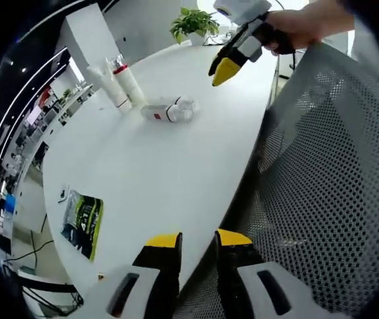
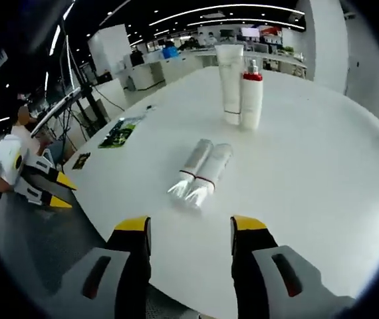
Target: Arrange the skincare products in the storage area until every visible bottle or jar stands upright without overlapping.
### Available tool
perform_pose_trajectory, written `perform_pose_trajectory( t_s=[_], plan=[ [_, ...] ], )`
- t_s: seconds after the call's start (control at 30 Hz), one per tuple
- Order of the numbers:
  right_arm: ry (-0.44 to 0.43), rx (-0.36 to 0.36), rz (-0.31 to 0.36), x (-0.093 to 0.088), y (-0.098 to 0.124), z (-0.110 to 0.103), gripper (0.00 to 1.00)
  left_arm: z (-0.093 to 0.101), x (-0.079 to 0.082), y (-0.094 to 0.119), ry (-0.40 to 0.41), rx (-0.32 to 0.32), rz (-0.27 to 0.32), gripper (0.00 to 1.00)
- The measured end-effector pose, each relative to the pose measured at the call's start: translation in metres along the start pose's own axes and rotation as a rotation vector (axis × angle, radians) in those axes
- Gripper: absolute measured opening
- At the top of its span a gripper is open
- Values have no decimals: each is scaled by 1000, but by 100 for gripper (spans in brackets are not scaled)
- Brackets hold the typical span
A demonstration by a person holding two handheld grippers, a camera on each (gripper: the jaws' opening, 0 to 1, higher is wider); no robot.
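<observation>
Awaiting uprighting: two tubes (image 2: 199, 173) lying side by side mid-tabletop (image 2: 309, 199); tall tube (image 2: 229, 80) and pump bottle (image 2: 251, 100) upright beyond. Right gripper (image 2: 189, 229) and left gripper (image 1: 197, 242): jaws spread, empty.

- Bright, even light comes from the curved ceiling light strips (image 2: 203, 10), seen in the right gripper view above the white table (image 2: 322, 173).
- The table top is near glare-white; the two lying tubes (image 2: 199, 171) cast only faint, soft shadows on it.
- Fisheye distortion bends the table's edge in both views.
- The office beyond the table looks dimmer and soft.
- The window behind the potted plant (image 1: 195, 24) is blown out.
</observation>
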State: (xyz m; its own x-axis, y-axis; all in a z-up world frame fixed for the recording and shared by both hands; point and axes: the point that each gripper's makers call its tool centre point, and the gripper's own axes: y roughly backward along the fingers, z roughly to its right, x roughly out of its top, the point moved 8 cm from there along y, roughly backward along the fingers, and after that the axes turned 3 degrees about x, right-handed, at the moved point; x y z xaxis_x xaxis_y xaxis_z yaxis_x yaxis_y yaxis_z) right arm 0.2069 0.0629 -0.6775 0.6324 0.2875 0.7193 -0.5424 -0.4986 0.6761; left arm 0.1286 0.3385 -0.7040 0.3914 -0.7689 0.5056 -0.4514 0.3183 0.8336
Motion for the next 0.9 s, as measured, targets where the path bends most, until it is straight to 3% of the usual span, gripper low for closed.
perform_pose_trajectory(
  t_s=[0.13, 0.3, 0.77, 0.9],
  plan=[
    [7, -14, -23, 3, -8, 1, 43, -2, 1, 2, -3, 20, 13, 20],
    [-73, -87, -46, 5, -18, 8, 33, -5, 3, 3, 0, 44, 32, 20],
    [-124, -77, -156, 17, -60, 20, 28, -7, 6, 4, -10, 61, 47, 20],
    [-87, -75, -197, 14, -65, 23, 25, -8, 6, 5, -6, 69, 47, 20]
  ],
)
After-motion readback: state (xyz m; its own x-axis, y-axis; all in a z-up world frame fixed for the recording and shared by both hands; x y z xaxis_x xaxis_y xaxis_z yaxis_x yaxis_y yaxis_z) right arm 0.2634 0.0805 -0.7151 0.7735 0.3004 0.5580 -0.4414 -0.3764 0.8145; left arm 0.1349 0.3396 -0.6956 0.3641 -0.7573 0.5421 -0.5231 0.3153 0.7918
